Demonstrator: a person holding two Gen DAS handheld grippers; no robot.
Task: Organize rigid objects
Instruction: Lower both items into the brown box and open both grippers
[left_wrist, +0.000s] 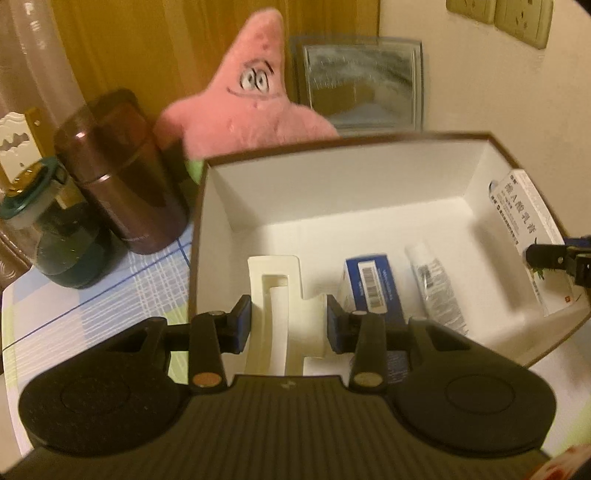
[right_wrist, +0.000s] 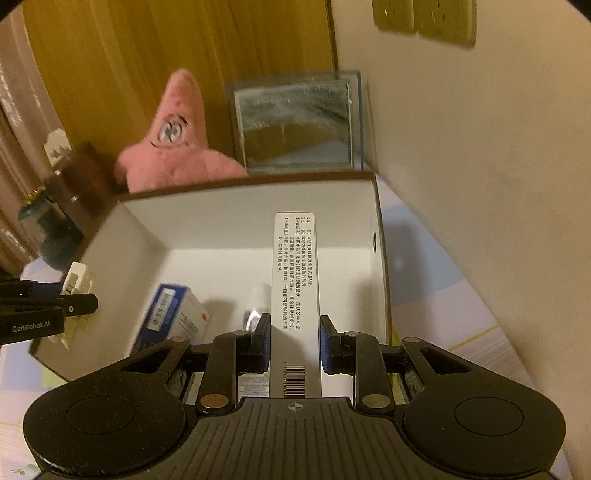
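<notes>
An open brown box with a white inside stands on the table. My left gripper is shut on a cream plastic holder with a slot, held over the box's near left part. My right gripper is shut on a long white carton with printed text and a barcode, held over the box; the same carton shows at the right in the left wrist view. On the box floor lie a blue and white carton and a white tube.
A pink star plush and a framed mirror stand behind the box. A dark brown canister and a green glass jar stand to its left on a checked cloth. A wall with sockets is close on the right.
</notes>
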